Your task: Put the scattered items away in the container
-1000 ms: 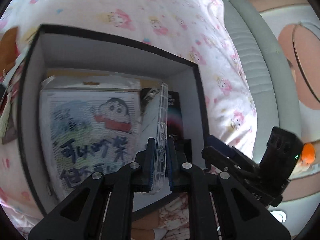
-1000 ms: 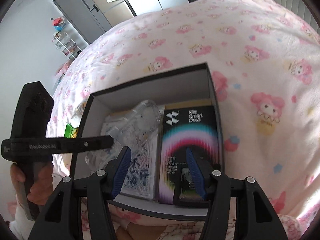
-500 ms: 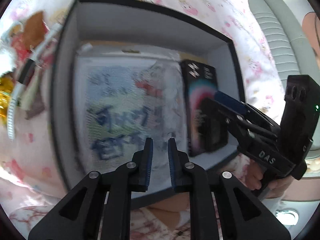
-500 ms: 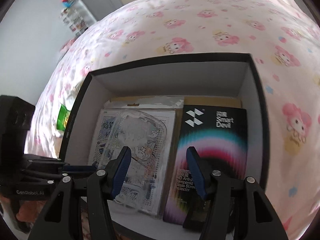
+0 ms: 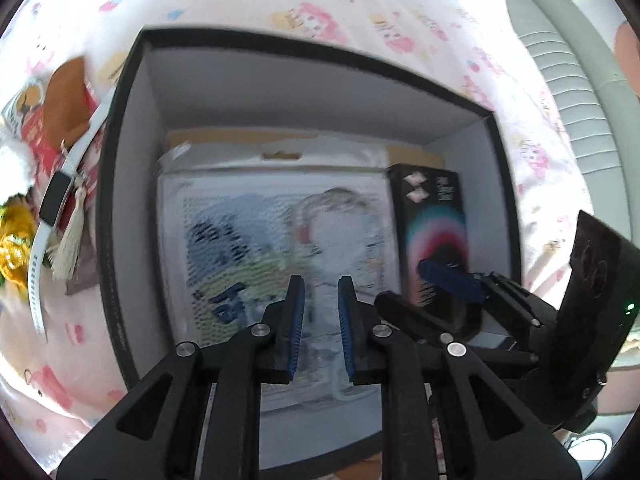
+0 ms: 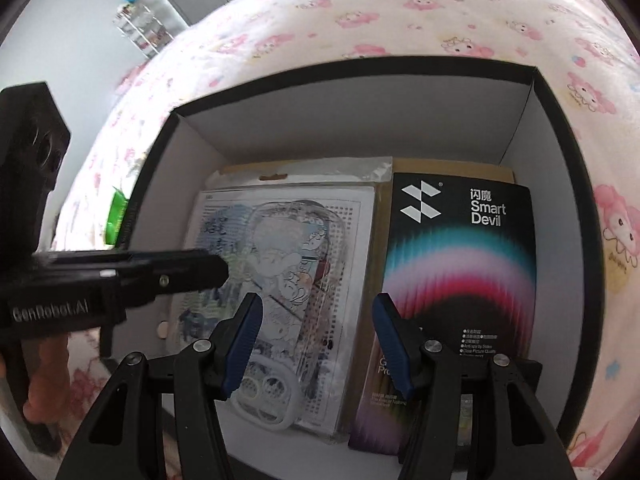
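A: What is lying outside the black box [image 5: 120,184]?

B: At nine o'clock in the left wrist view, a white wristband [image 5: 52,204] and a tassel [image 5: 70,236] are resting on the bedsheet [image 5: 360,8].

A: And the left gripper [image 5: 319,320]?

B: Its jaws are opening, pinching nothing, above the clear phone case [image 6: 288,300] lying on the bead-art pack [image 6: 360,216].

A: The right gripper [image 6: 316,340]?

B: It is hovering spread and empty; the Smart Devil package [image 6: 460,260] is lying at three o'clock.
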